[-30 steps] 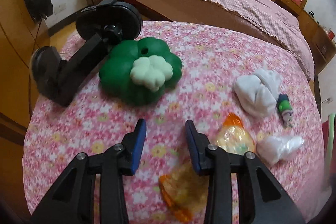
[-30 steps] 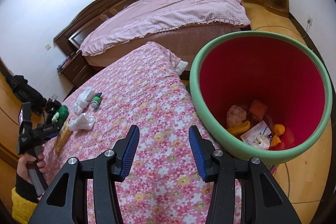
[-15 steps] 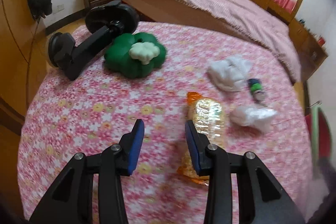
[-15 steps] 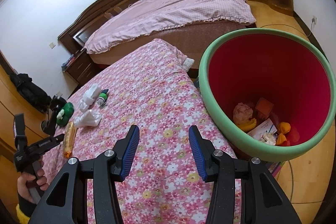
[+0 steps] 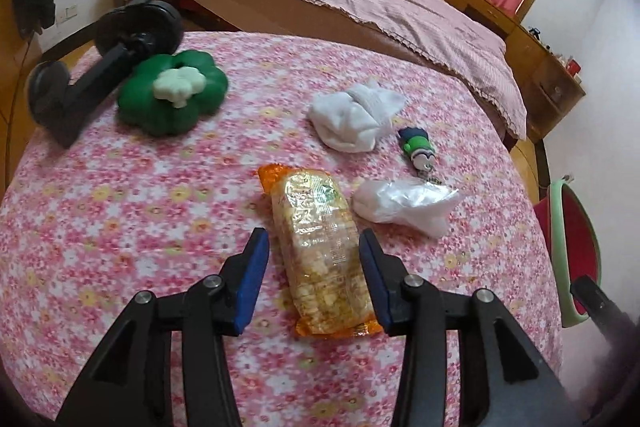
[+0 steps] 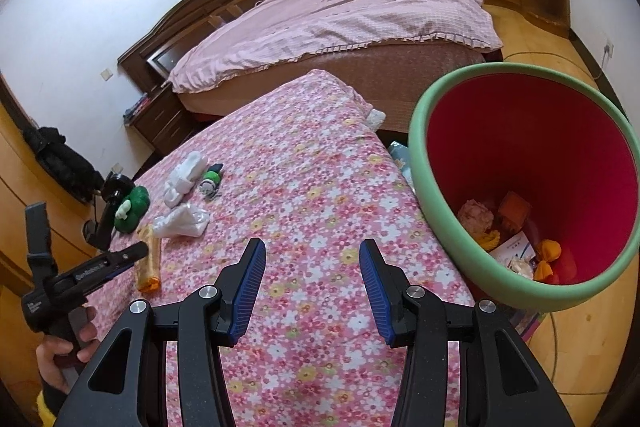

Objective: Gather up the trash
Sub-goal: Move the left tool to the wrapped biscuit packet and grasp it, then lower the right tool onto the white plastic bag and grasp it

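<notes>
Orange-edged, clear plastic snack packet lying flat on the pink floral worktop, lengthwise between the 2 blue pads of the left claw. Left claw spread wide, released, 1 pad to each side of the packet; contact with the wrapper not clear from this view. Seen from the right wrist camera, left claw angled low over the same packet, person's hand on its handle.

Just beyond the packet: crumpled clear plastic bag to the right, wadded white tissue farther back, small green and blue toy figure beside the tissue. Far left of the worktop: green flower-shaped cushion with a white centre, touching a black stand.

Right claw hovering over bare cloth near the worktop's edge, also released and holding nothing. Green-rimmed red bin standing just off that edge, already containing orange wrappers, paper and a pinkish wad.

Step in hand, as a judgement: lining up on the snack packet, grasp not yet made. Next move likely calling for a slight descent, pads closing across the packet's narrow width with a gentle squeeze on crinkly, slippery film, then a lift and carry rightward to the bin. Bag and tissue probably next.
</notes>
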Motion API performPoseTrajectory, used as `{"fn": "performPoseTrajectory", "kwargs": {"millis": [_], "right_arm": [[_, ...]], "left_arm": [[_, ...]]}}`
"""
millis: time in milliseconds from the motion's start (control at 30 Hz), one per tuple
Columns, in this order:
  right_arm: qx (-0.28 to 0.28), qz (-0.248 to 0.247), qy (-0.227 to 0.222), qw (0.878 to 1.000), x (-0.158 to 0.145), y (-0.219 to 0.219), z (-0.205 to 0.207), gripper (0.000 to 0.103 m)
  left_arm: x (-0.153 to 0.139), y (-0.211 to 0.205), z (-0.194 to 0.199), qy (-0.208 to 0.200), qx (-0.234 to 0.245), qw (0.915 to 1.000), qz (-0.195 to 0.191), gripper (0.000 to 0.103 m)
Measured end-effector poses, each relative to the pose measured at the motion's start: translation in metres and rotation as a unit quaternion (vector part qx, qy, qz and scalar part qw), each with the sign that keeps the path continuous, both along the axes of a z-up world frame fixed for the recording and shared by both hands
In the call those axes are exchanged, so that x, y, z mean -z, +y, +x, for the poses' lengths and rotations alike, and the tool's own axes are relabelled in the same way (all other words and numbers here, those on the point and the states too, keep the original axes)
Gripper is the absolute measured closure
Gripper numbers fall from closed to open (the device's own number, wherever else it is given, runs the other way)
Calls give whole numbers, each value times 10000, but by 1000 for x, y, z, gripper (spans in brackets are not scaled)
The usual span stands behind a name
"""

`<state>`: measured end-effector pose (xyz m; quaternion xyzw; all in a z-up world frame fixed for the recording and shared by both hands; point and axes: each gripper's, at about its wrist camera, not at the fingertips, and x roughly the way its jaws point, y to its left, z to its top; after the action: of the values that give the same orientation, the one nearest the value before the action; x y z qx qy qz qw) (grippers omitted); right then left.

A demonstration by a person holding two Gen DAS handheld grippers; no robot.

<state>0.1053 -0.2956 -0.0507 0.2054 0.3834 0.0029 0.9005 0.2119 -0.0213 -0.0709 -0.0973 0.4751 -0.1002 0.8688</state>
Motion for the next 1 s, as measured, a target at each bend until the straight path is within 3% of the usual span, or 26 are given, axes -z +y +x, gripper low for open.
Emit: {"fn": "performPoseTrajectory", "kwargs": {"millis": [133, 200, 233, 433, 600, 900, 933, 1000], "right_arm": [[-134, -56, 25, 9999, -2, 11, 7, 53], [-207, -83, 50, 9997, -3, 16, 12, 53], [-255, -100, 62, 9996, -3, 20, 14, 53], [-499, -194, 77, 9985, -3, 44, 27, 53], [-754, -191, 106, 9969, -1, 70, 47, 53], [-1184, -163, 223, 9926, 11, 121, 86, 53], [-1218, -157, 251, 9921, 13, 125, 90, 51], [-1266, -125, 272, 9915, 17, 134, 98, 35]], "left_arm": [[9, -5, 4, 99, 20, 9999, -121, 56], [10, -6, 4, 47, 31, 9999, -109, 56], [9, -6, 3, -17, 77, 9999, -95, 62], [1, 4, -5, -304, 151, 9993, -170, 64], [-11, 33, -11, -568, -140, 9982, -150, 64], [-2, 72, -8, -716, -705, 9946, -265, 64], [-2, 75, -8, -739, -714, 9943, -278, 64], [-2, 78, -9, -795, -722, 9937, -313, 64]]}}
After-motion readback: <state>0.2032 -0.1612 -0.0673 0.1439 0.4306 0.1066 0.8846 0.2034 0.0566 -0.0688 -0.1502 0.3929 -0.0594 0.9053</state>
